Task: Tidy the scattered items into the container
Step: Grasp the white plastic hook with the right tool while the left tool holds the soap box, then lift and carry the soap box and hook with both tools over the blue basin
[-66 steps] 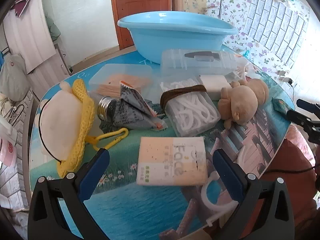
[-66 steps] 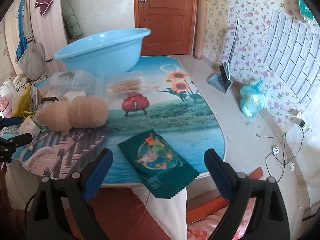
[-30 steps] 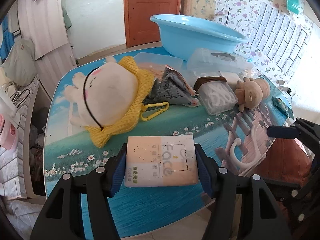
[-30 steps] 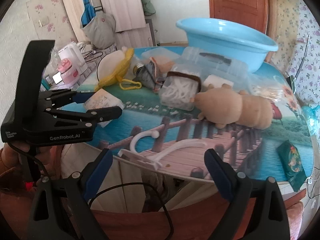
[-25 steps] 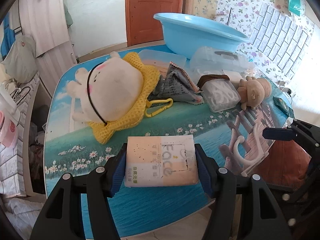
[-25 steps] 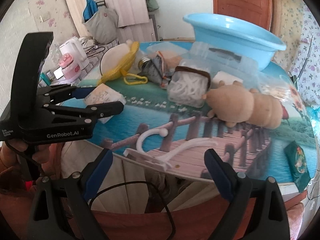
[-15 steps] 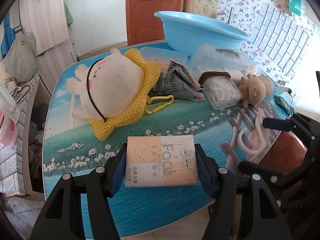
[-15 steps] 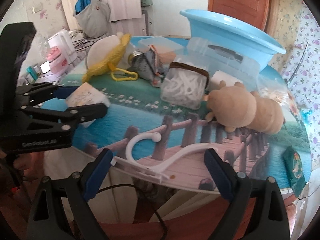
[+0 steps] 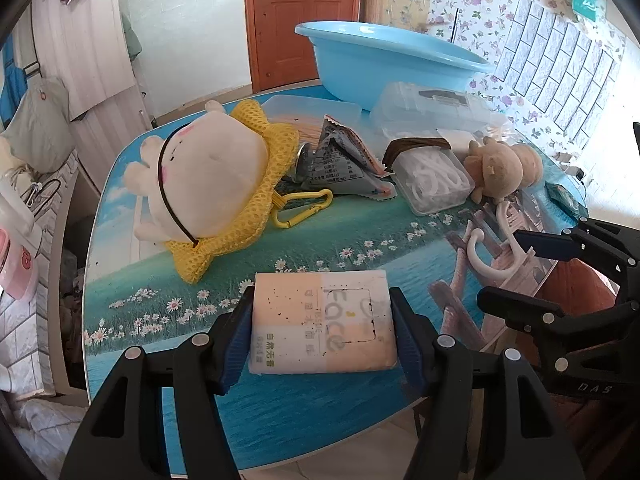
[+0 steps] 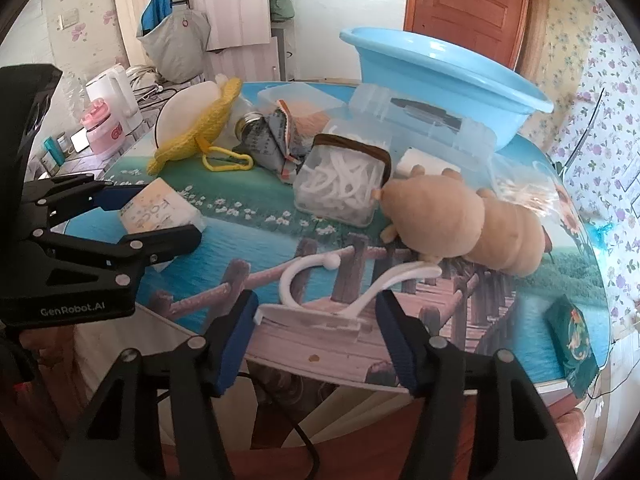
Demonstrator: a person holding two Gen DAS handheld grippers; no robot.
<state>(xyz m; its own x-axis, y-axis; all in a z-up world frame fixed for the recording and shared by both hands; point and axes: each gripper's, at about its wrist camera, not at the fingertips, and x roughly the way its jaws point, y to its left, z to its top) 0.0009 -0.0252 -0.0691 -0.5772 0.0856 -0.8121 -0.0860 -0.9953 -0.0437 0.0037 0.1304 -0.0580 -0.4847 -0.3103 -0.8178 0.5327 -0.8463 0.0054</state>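
Right gripper [image 10: 316, 314] jaws closing around white hook [image 10: 344, 284] at table [image 10: 260, 232] edge, wide open a second ago; left gripper [image 9: 322, 330] clamping tissue pack [image 9: 322, 322]; both bound for blue basin [image 9: 384, 62] at far side.

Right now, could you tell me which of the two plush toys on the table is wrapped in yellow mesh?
The big white plush at the table's left side wears the yellow mesh; the smaller tan plush near the hook has none.

"face" on tissue pack [image 9: 323, 324]; "genrobot.ai" on left gripper [image 10: 154, 216].
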